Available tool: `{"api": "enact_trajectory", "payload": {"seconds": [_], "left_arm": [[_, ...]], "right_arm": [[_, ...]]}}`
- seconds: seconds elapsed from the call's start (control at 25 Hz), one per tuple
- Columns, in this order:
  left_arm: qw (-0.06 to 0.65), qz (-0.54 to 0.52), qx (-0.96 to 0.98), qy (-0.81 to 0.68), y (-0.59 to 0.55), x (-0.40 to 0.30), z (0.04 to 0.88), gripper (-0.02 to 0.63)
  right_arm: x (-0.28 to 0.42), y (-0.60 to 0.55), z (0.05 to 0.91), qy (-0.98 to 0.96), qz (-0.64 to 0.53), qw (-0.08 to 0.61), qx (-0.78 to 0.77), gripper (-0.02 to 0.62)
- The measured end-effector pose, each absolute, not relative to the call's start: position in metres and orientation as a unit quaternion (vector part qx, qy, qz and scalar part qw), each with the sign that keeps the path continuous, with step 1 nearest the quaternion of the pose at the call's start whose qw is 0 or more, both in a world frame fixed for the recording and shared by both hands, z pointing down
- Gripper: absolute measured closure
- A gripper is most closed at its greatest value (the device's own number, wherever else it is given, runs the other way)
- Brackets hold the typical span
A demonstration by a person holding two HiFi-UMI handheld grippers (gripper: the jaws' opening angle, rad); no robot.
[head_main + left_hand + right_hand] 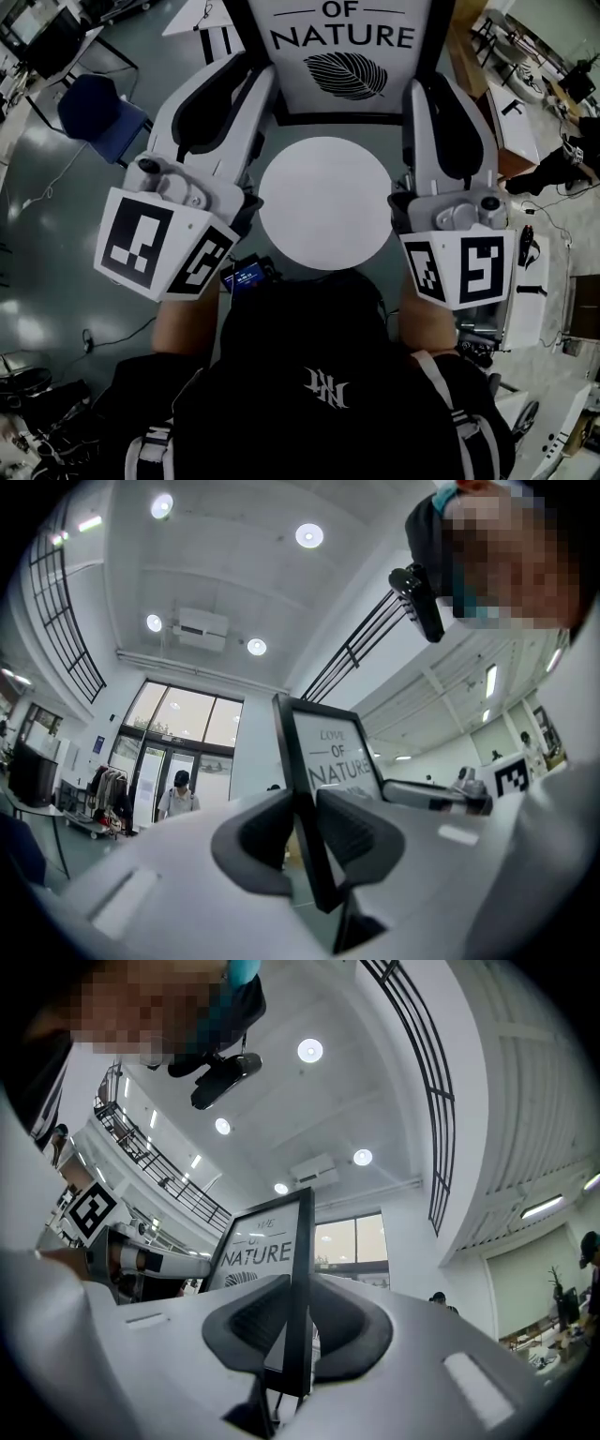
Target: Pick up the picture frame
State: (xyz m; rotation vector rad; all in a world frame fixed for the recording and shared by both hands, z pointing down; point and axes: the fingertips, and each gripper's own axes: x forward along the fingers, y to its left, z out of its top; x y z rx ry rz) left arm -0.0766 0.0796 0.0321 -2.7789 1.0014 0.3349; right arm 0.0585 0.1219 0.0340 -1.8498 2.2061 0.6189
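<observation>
Firmly, left claw [302, 838] and right claw [294, 1321] clamp the picture frame [342, 56] — round white table [325, 202] below.

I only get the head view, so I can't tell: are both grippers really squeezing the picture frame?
Observer: Yes for the left gripper. Its own view shows its jaws clamped on the black edge of the picture frame.
Operator: And the other one?
Observer: The right gripper clamps the opposite black edge the same way in the right gripper view.
Operator: What word is cut off at the top?
Observer: LOVE, printed above OF NATURE, as the left gripper view shows.
</observation>
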Motion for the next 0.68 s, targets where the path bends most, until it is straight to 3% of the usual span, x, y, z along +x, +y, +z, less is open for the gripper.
{"api": "enact_trajectory", "payload": {"seconds": [0.68], "left_arm": [[0.05,0.103,-0.934,0.338,0.056,-0.071,0.05,0.535]], "right_arm": [[0.065,0.099,0.051,0.752,0.174,0.094,-0.629,0.531]]}}
